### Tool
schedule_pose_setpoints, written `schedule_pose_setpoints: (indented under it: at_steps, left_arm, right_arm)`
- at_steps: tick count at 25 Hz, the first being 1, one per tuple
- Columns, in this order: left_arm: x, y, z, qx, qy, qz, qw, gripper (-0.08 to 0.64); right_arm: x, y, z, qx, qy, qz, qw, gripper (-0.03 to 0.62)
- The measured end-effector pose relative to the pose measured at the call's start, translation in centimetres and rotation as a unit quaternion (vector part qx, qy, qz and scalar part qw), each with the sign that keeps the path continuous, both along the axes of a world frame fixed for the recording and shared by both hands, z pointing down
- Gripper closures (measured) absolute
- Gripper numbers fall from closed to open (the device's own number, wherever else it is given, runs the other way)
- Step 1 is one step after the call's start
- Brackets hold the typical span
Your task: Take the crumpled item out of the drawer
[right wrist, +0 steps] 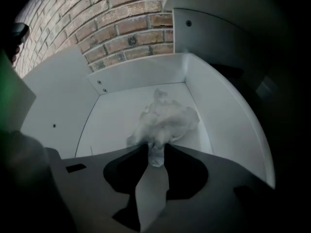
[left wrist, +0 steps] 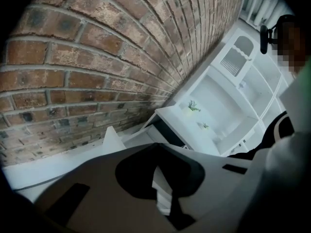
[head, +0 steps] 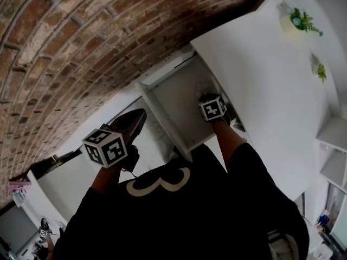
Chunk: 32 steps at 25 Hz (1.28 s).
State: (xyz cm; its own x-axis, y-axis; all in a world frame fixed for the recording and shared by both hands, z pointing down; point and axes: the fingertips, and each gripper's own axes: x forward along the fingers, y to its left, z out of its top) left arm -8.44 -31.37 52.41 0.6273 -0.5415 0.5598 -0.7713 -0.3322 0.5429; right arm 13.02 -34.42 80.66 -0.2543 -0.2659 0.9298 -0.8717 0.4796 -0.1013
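Right gripper (right wrist: 154,147) pinches the paper's (right wrist: 167,120) near edge, mid-drawer (right wrist: 136,76), ready to lift it out; left gripper (left wrist: 156,152), closed and empty, hangs clear

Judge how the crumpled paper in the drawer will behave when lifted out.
Probably very light and soft: the crumpled paper is a loose wad whose edge folds in where the right tool pinches it. Unlikely to roll or slip, given its irregular creases. It may deform if tugged; nothing in the drawer seems to snag it.
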Motion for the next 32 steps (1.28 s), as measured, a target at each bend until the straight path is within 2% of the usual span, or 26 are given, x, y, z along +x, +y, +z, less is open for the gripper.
schedule_pose_setpoints:
  at_steps: [2,7,11,15,19,22,29,32]
  left_arm:
    - [0.3,-0.1,-0.3,0.004,-0.002,0.003,1.0000,0.557]
    - [1.3,0.4,-0.1,0.002,0.017,0.009,0.9998,0.557]
    - [1.9,1.0,-0.9,0.014,0.031,0.014,0.9993,0.557]
    - [2.5,2.2,-2.1,0.025,0.041,0.022,0.9986,0.557]
    - [2.7,3.6,-3.9,0.041,0.049,0.029,0.9975,0.557]
    - [3.1,5.1,-5.8,0.056,0.062,0.037,0.9958,0.557]
    - [2.8,8.4,-11.0,0.115,0.091,0.048,0.9880,0.557]
    - [2.6,9.9,-13.3,0.149,0.101,0.050,0.9825,0.557]
  right_arm:
    - [-0.4,0.2,-0.4,0.001,-0.010,-0.001,1.000,0.485]
    - [-2.6,0.3,-4.0,0.030,-0.074,-0.003,0.997,0.497]
    - [-4.3,0.5,-7.8,0.069,-0.138,-0.002,0.988,0.499]
    - [-4.6,1.6,-12.8,0.098,-0.177,0.005,0.979,0.511]
    - [-4.9,3.0,-18.4,0.131,-0.220,0.015,0.966,0.515]
    - [-5.4,5.1,-22.9,0.158,-0.243,0.004,0.957,0.517]
    - [-6.6,11.1,-32.4,0.221,-0.287,-0.032,0.932,0.517]
    - [-7.1,13.5,-36.0,0.241,-0.318,-0.033,0.916,0.517]
